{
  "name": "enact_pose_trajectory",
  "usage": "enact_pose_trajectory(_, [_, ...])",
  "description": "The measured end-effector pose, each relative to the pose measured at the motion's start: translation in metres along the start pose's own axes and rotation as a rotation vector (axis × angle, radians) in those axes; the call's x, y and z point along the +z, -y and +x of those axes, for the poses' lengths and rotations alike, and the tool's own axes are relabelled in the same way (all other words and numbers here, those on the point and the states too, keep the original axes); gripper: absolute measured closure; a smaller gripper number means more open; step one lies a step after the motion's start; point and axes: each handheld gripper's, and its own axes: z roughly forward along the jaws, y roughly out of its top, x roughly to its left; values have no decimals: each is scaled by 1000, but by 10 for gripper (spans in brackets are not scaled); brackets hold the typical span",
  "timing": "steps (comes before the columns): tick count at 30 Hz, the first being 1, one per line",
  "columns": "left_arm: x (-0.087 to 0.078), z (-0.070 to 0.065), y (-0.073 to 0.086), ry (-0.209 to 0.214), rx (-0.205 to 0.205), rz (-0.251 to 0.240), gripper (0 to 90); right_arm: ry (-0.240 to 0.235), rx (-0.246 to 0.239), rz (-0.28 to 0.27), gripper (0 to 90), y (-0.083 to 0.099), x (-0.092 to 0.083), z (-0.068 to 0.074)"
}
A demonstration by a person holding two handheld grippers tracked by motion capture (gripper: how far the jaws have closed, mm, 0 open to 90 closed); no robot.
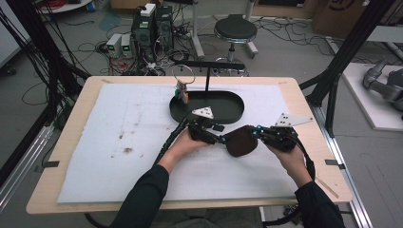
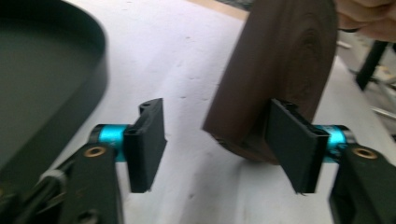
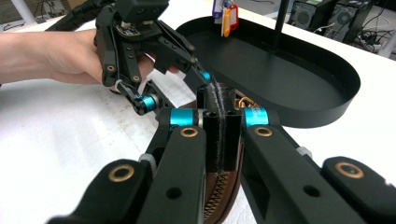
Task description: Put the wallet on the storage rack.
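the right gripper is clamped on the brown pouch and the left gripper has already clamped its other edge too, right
Not quite. The right gripper is clamped on the brown pouch, but the left gripper has not gripped it yet. In the left gripper view its jaws stand apart around the pouch's edge, one pad close to it, the other well clear.

high: overhead, forward-down | tong views: close, level | shared: black tray (image 1: 235, 108)

I see a wooden table (image 1: 71, 124) with a white mat (image 1: 119, 156) covering most of it. On the mat sits a black oval tray (image 1: 228, 116); small brownish specks (image 1: 127, 150), possibly dirt, mark the mat.
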Motion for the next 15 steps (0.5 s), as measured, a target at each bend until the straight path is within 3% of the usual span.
enact_pose_trajectory(4, [1, -2, 0, 49, 32, 4, 527, -10, 4, 2, 900, 1, -2, -3])
enact_pose_trajectory(15, [-3, -10, -5, 31, 109, 58, 651, -16, 8, 6, 900, 3, -4, -6])
